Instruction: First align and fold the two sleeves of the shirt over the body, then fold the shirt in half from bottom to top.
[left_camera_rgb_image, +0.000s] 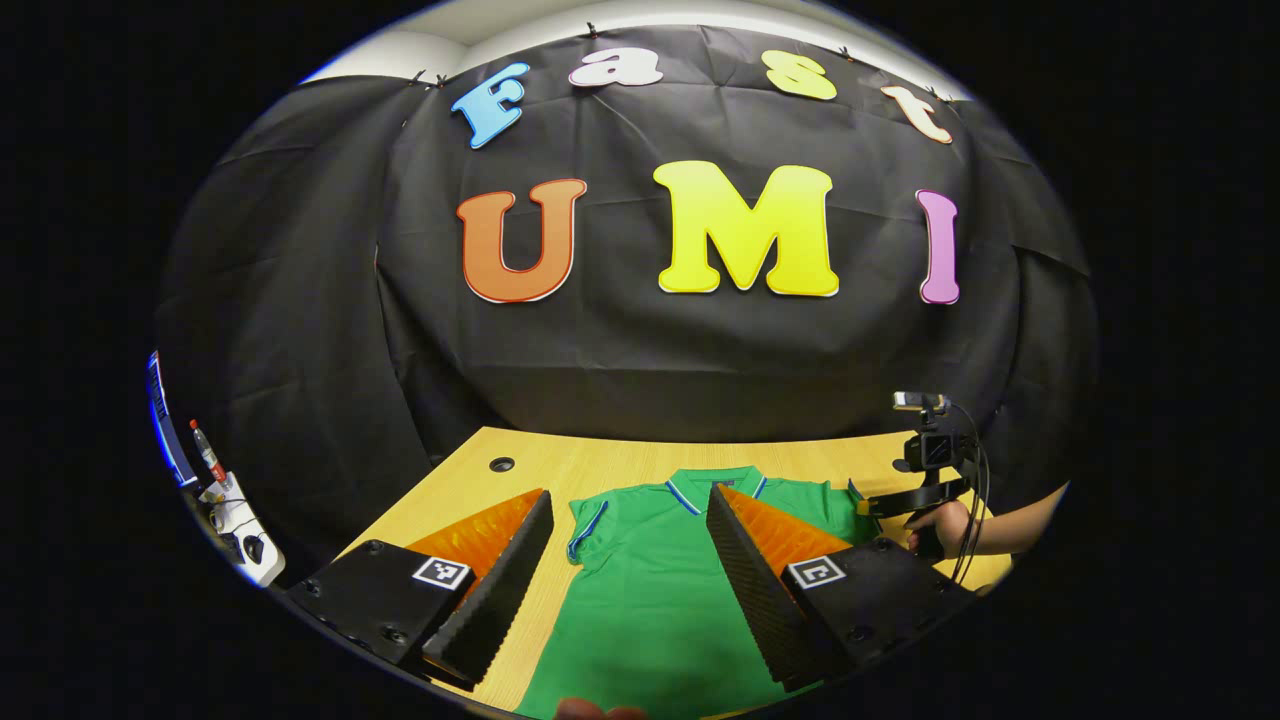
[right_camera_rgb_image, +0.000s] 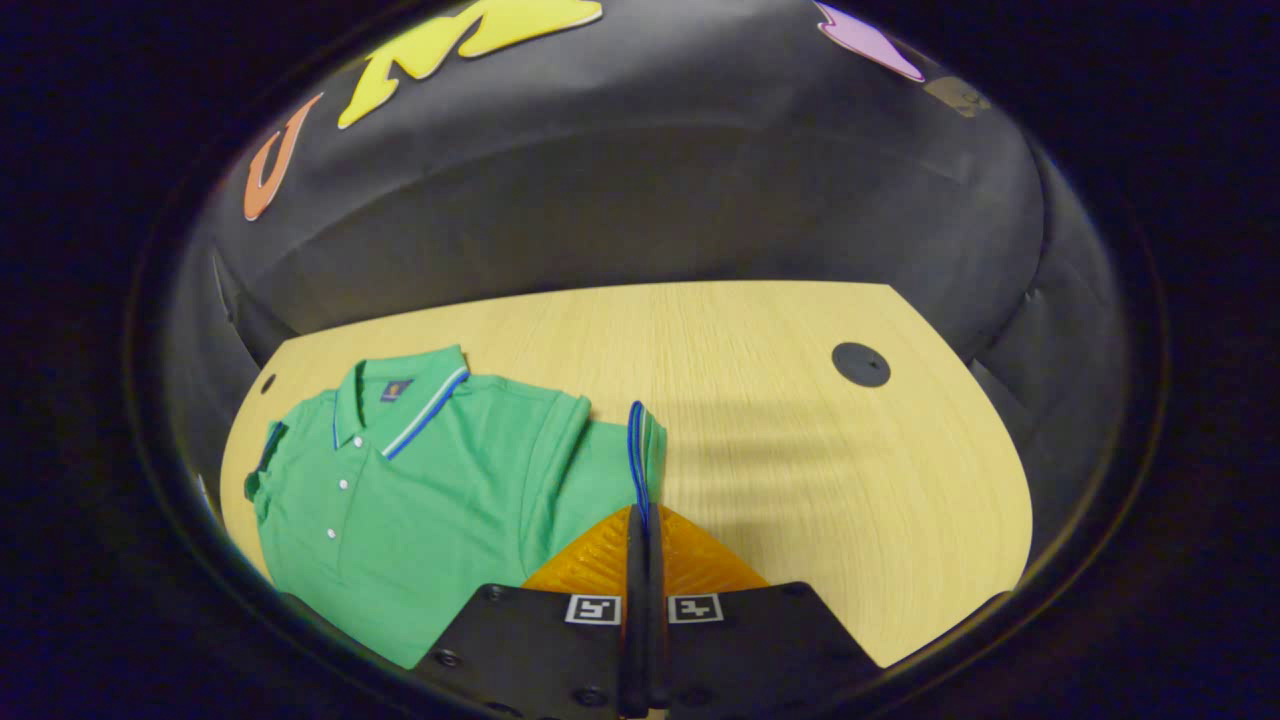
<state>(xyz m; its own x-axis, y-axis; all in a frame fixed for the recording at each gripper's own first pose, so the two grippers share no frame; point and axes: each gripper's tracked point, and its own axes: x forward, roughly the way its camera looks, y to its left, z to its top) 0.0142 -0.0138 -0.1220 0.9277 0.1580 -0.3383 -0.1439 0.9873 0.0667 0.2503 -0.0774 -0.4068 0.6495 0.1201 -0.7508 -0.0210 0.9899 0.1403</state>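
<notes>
A green polo shirt (right_camera_rgb_image: 420, 500) lies face up on the desk (right_camera_rgb_image: 800, 450), collar toward the desk's far edge and hem toward the near edge. In the right gripper view it takes up the desk's left part, reaching close to the left edge. Its collar (right_camera_rgb_image: 405, 405) is trimmed in white and blue, and small white buttons (right_camera_rgb_image: 343, 484) run down the placket. The body lies fairly flat.

The right gripper (right_camera_rgb_image: 640, 540) has its fingers pressed together on the blue-trimmed cuff of one sleeve (right_camera_rgb_image: 640, 450). The cuff stands up on edge out of the fingertips, lifted off the wood, with the sleeve cloth running from it back to the shoulder. In the left gripper view the same gripper (left_camera_rgb_image: 868, 505) shows at the shirt's side near the desk's right edge, held by a hand (left_camera_rgb_image: 945, 525) with a bare forearm; a black cable hangs from it.

The left gripper (left_camera_rgb_image: 630, 510) hangs over the shirt's body with its fingers (left_camera_rgb_image: 500, 570) spread wide apart and nothing between them; the collar (left_camera_rgb_image: 715, 482) lies beyond its tips. The other sleeve (left_camera_rgb_image: 588, 522) rests flat on the wood toward the desk's left edge.

A round black grommet (right_camera_rgb_image: 861, 364) sits near the far right corner of the desk, and another (left_camera_rgb_image: 501, 464) near the far left corner. Off the left edge stands a small white stand (left_camera_rgb_image: 235, 520) with a red-capped bottle.
</notes>
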